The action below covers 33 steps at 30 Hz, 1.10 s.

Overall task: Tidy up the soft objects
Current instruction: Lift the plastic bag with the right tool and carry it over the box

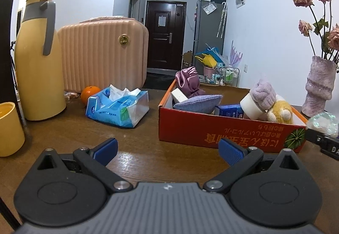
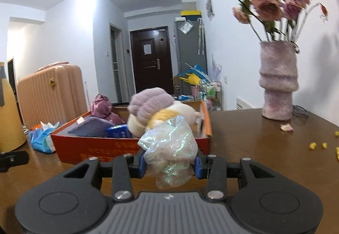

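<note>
Right wrist view, lower centre: the right tongs [image 2: 170,165] pinch a crumpled iridescent gauzy pouch [image 2: 169,149] before the orange cardboard box [image 2: 89,149], probably light, slippery, best held mid-bunch; left tongs [image 1: 167,149] gape empty.

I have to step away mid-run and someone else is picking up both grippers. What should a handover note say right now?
Left gripper: open, empty, low over the table, in front of the orange box.
Right gripper: shut on an iridescent crinkly bag, just short of the box.
Already in the box: purple satin pouch, lavender cushion, fluffy lilac item, yellow plush toy.
Left: drop the bag in the box. The tissue pack beside the box may follow.
</note>
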### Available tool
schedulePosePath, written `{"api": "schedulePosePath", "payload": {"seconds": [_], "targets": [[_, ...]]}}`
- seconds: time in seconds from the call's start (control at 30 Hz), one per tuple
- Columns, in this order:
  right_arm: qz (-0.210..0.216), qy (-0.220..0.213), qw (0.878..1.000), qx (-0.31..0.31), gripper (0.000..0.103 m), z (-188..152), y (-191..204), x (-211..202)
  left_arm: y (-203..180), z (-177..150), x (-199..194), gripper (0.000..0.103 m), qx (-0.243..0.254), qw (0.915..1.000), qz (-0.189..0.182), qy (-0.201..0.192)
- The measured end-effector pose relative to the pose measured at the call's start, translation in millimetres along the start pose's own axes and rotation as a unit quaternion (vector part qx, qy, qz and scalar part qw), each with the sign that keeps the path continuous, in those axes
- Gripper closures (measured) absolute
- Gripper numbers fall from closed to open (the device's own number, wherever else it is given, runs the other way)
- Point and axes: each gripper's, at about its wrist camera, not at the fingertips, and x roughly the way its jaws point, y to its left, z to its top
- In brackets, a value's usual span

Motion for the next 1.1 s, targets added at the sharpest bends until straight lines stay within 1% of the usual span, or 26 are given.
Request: {"api": "schedulePosePath", "payload": {"seconds": [0.13, 0.43, 0.8, 1.1], "targets": [[0.010, -0.010, 1.000, -0.013, 0.062, 1.0, 17.1, 7.0, -6.7, 2.3, 6.0, 0.000, 0.005, 1.0000, 0.003, -0.008], [0.022, -0.036, 0.998, -0.043, 0.062, 5.7, 48.9, 26.0, -10.5, 14.9, 28.5, 0.000, -0.008, 0.9996, 0.018, -0.019], [0.025, -0.054, 0.997, -0.049, 0.062, 17.9, 67.9, 62.1, -7.6, 32.0, 62.4, 0.000, -0.025, 0.9984, 0.041, -0.031], [0.028, -0.070, 0.995, -0.069, 0.061, 27.0, 84.1, 93.3, 1.4, 44.1, 86.4, 0.000, -0.038, 0.9972, 0.054, -0.034]]}}
